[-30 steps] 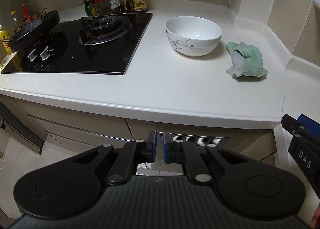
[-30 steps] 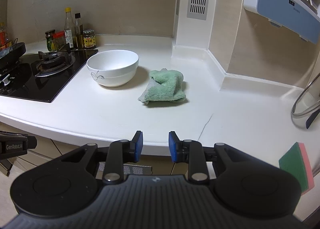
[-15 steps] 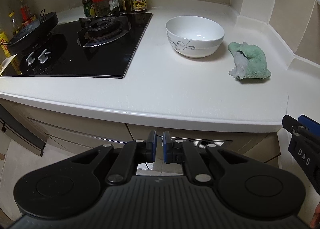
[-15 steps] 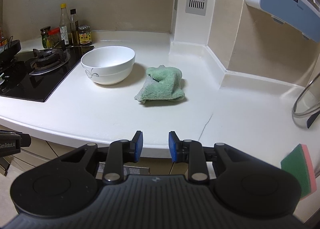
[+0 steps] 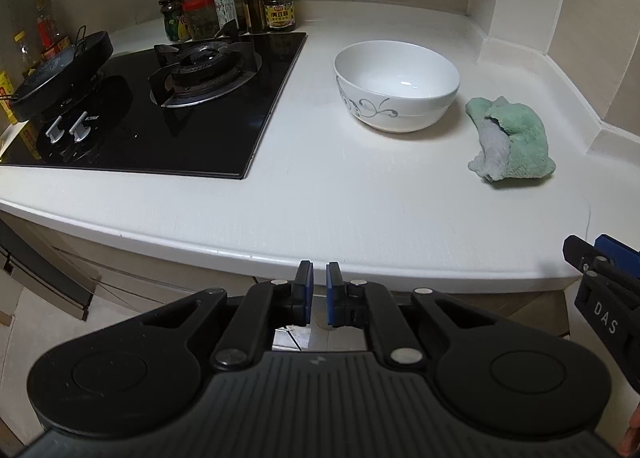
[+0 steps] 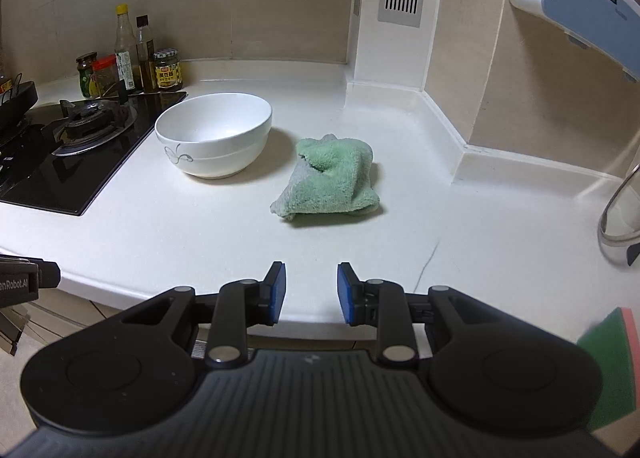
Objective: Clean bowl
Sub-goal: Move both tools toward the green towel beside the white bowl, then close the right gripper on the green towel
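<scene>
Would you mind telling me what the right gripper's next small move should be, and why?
Probably ease the right gripper forward over the green cloth: its jaws are open and empty, and the cloth lies untouched beside the white bowl.

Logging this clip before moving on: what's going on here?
A person holds two grippers at the counter's front edge, and neither has touched anything yet. The white bowl sits upright beside the stove, with a crumpled green cloth lying close by, apart from it. The left gripper is nearly closed and empty; the right gripper is open and empty, pointing roughly toward the cloth. Cleaning has not begun.
</scene>
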